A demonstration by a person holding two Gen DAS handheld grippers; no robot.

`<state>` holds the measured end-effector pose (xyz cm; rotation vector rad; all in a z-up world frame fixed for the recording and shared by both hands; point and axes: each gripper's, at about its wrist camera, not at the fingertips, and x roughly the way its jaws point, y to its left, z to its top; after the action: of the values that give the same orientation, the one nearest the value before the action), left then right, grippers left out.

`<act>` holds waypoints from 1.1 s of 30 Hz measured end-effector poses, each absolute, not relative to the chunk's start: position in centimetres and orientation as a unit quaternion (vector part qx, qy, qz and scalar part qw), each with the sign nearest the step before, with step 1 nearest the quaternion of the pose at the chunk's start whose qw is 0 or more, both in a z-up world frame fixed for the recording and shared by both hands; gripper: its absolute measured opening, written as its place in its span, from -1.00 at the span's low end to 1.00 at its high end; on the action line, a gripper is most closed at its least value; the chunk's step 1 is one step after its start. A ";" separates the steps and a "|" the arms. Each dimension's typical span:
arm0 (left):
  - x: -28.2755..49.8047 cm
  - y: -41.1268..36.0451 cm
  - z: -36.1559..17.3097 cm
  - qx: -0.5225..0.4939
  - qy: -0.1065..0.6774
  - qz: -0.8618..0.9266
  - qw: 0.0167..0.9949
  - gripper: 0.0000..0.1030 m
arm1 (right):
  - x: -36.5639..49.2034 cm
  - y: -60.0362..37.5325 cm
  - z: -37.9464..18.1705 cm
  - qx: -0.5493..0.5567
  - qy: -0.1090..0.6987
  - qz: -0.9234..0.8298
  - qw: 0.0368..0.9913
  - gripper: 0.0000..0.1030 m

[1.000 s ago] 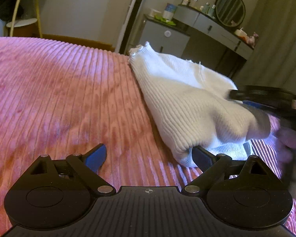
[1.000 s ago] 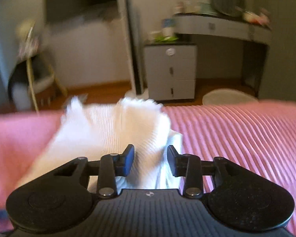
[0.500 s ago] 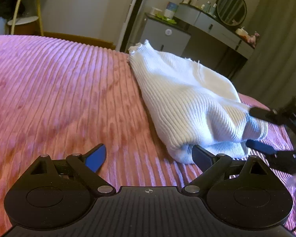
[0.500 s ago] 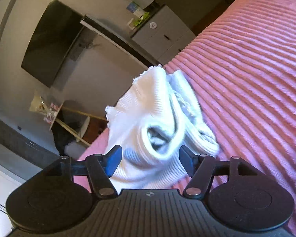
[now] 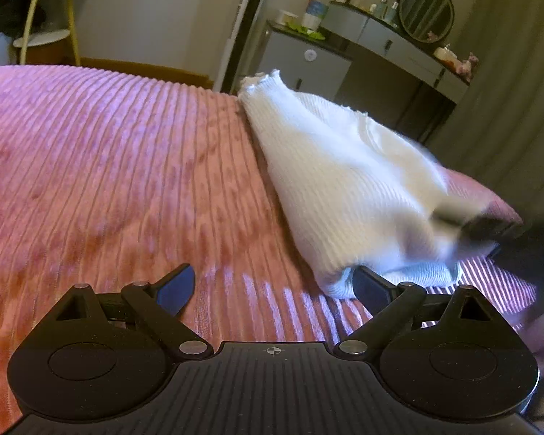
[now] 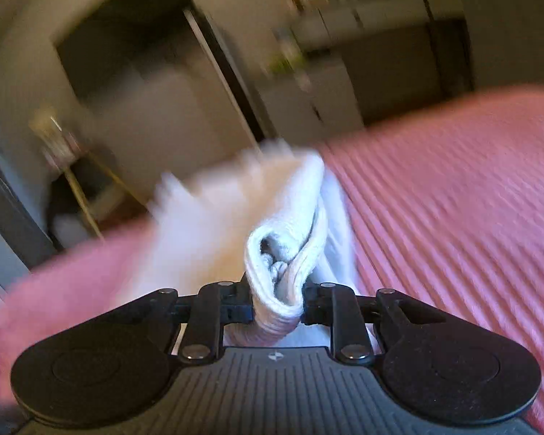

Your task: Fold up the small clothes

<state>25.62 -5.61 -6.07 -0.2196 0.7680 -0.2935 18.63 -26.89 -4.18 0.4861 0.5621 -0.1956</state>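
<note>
A white ribbed knit garment [image 5: 344, 188] lies bunched on the pink corduroy bedspread [image 5: 108, 166], running from the far edge toward the near right. My left gripper [image 5: 272, 286] is open and low over the bedspread; its right fingertip [image 5: 366, 286] touches the garment's near folded end. My right gripper [image 6: 277, 301] is shut on the garment's rolled cuff edge [image 6: 283, 264]. It shows blurred in the left wrist view [image 5: 486, 228] at the garment's right end.
Beyond the bed's far edge stand a grey cabinet [image 5: 304, 61], a dressing table with a round mirror [image 5: 424, 11] and a yellow-legged shelf [image 5: 43, 14]. A dark curtain [image 5: 518, 72] hangs at the right. The bedspread stretches wide to the left of the garment.
My right gripper was open around the cuff half a second ago; now it has closed on it and is moving, blurring the view. My left gripper has stayed still and open.
</note>
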 end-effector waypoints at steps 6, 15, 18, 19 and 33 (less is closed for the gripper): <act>25.3 -5.5 -4.7 -0.100 0.370 -0.143 0.913 0.88 | 17.6 -28.7 -3.0 0.281 0.288 -0.081 0.912 -0.30; 26.9 -6.0 0.2 -0.123 0.326 -0.164 0.923 0.89 | 18.9 -25.2 2.1 0.105 0.235 -0.046 0.965 -0.37; 30.3 -8.1 -1.2 -0.113 0.390 -0.156 0.901 0.89 | 21.2 -25.0 0.9 0.070 0.277 -0.051 0.957 -0.68; 31.0 -8.6 -1.8 -0.110 0.399 -0.148 0.898 0.89 | 21.7 -25.1 0.6 0.056 0.286 -0.050 0.955 -0.71; 30.8 -12.2 -3.7 0.015 0.424 -0.123 0.897 1.00 | 21.9 -26.1 -1.7 -0.016 0.314 -0.014 0.949 -0.88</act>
<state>30.80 -12.16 -3.73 0.0300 0.8792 -0.2553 21.91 -26.08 -1.66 -0.0328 0.6380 -0.0286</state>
